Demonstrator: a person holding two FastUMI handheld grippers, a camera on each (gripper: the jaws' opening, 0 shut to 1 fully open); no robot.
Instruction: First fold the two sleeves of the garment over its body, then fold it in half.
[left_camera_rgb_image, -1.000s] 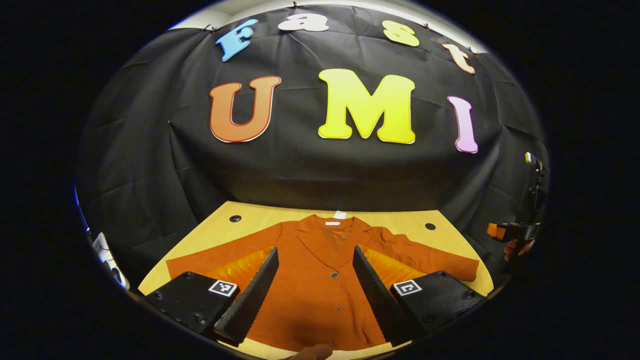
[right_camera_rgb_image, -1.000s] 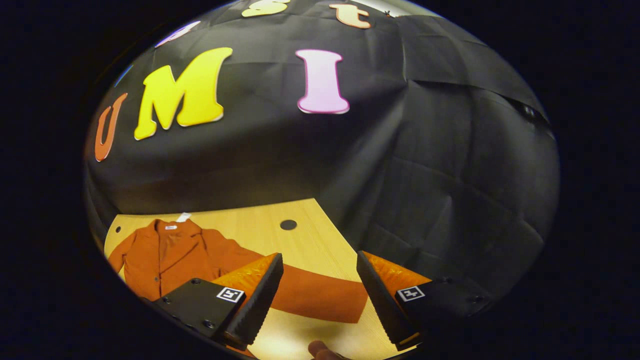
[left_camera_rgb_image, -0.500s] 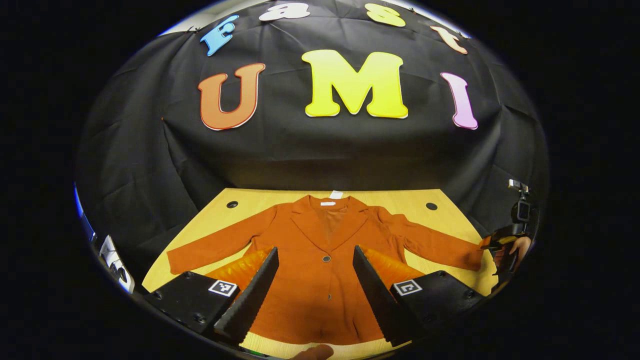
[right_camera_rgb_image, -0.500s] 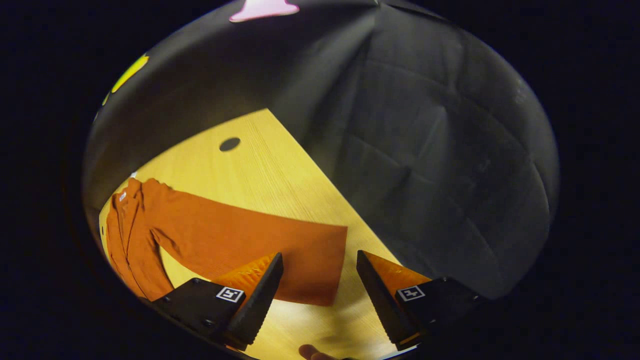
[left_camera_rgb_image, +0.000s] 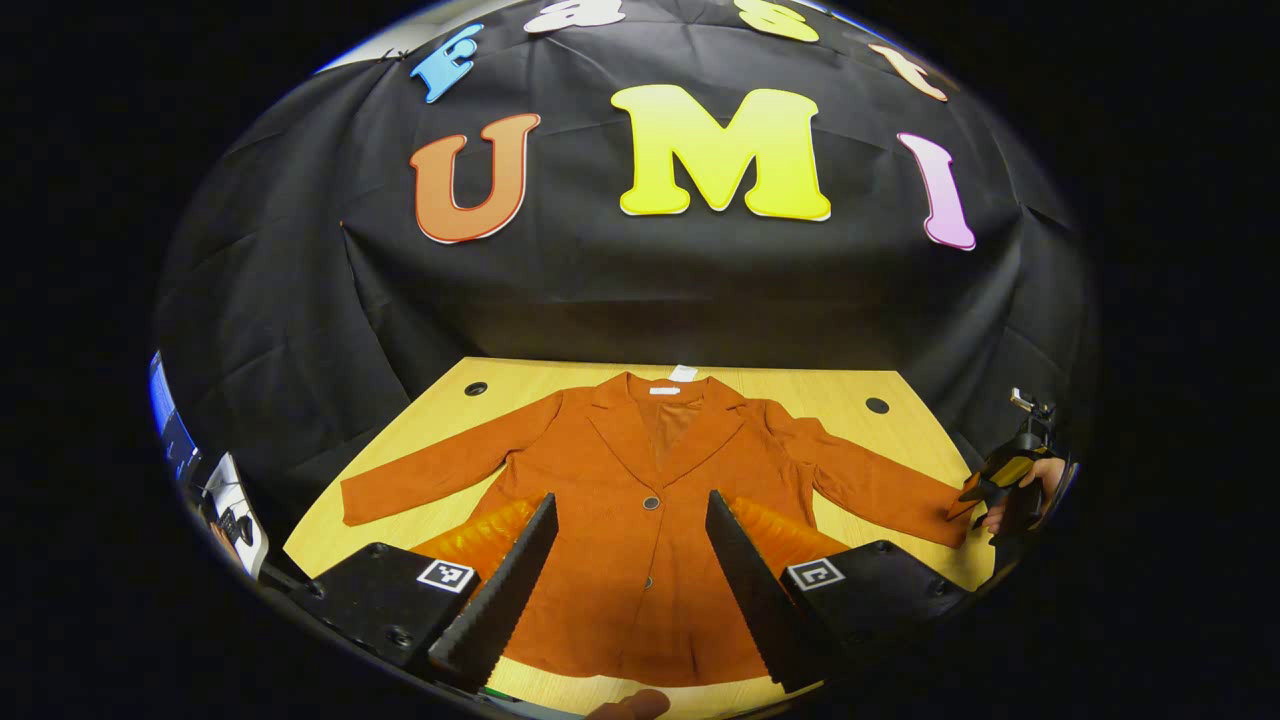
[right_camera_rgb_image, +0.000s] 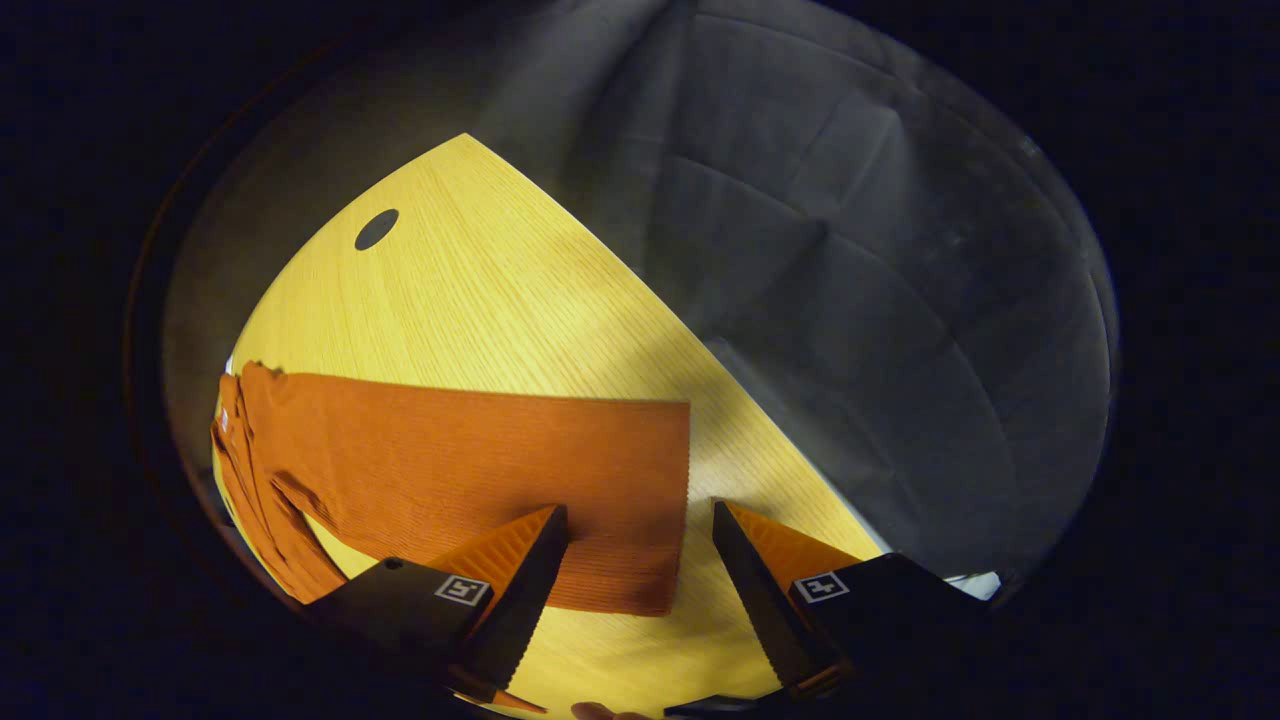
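I see the orange jacket (left_camera_rgb_image: 650, 500) lying flat and face up on the wooden table (left_camera_rgb_image: 790, 385), collar toward the black cloth wall (left_camera_rgb_image: 600, 290), front closed with a dark button (left_camera_rgb_image: 650, 503) at its middle. Both sleeves are spread out to the sides, neither folded over the body. The left sleeve (left_camera_rgb_image: 440, 465) angles down toward the table's near left edge. The right sleeve (right_camera_rgb_image: 470, 480) stretches across the bare wood, its cuff end squared off, near the table's right edge.

My left gripper (left_camera_rgb_image: 630, 570) hovers above the jacket's lower body, jaws wide apart and holding nothing; the cloth shows between the fingers. My right gripper (right_camera_rgb_image: 640, 580) hangs over the right cuff with its jaws just as wide, one finger over the sleeve, the other over wood beyond the cuff edge; I can't tell whether it touches the fabric. In the left gripper view that gripper and the hand (left_camera_rgb_image: 1040, 480) holding it sit at the cuff. A round hole (right_camera_rgb_image: 376, 229) marks the table's far corner.
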